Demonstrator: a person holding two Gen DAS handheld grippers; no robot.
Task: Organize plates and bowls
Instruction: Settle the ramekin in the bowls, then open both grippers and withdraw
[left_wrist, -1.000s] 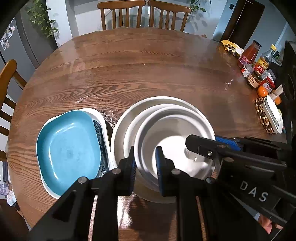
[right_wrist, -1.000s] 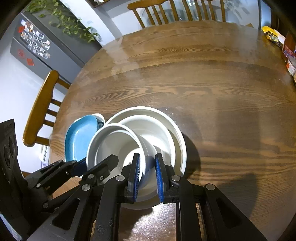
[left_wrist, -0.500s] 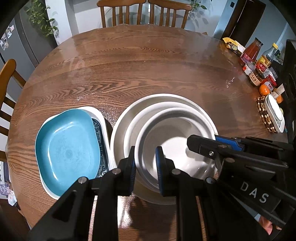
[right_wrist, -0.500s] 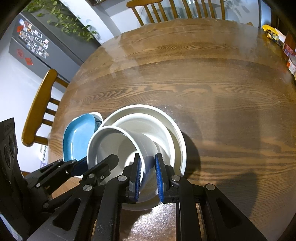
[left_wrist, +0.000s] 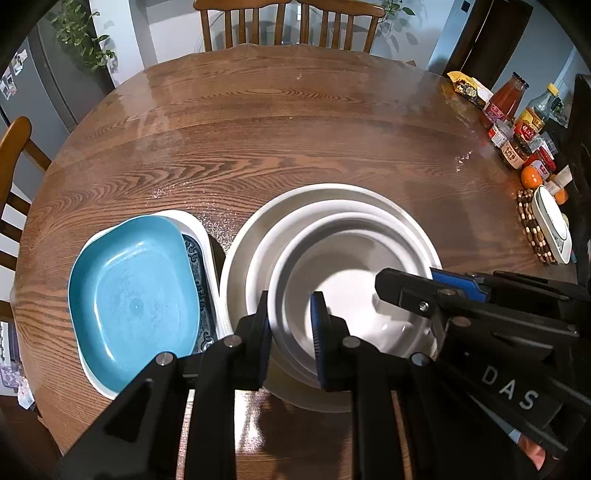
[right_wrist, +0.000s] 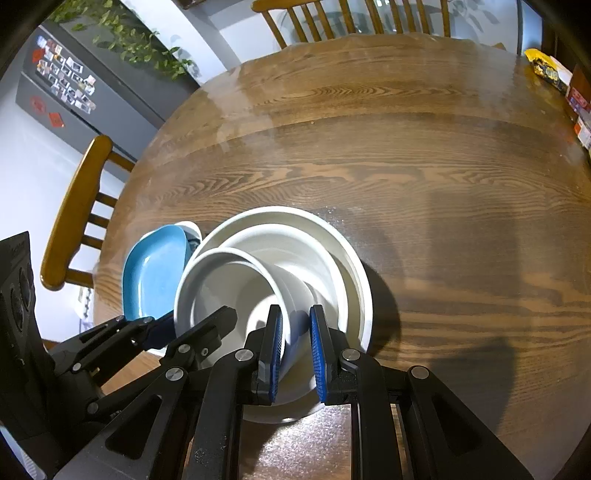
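A white bowl (left_wrist: 343, 280) (right_wrist: 229, 288) hangs just over a stack of white plates (left_wrist: 332, 194) (right_wrist: 332, 240) on the round wooden table (left_wrist: 295, 129). My left gripper (left_wrist: 291, 332) (right_wrist: 192, 321) is shut on the bowl's near-left rim, one pad inside and one outside. My right gripper (right_wrist: 295, 332) (left_wrist: 406, 278) is shut on the opposite wall in the same way. Left of the stack a blue square dish (left_wrist: 133, 291) (right_wrist: 155, 273) lies in a white plate with a blue pattern (left_wrist: 201, 258).
Sauce bottles and jars (left_wrist: 517, 125), an orange (left_wrist: 531, 176), a snack packet (left_wrist: 469, 88) and a white dish on a beaded mat (left_wrist: 550, 229) line the table's right edge. Wooden chairs (left_wrist: 288, 22) (right_wrist: 70, 214) stand around it, with a dark fridge (right_wrist: 62, 85) behind.
The bowl held in both grippers stands slightly higher over the plate stack, with more of its outer wall showing. Both grips are unchanged.
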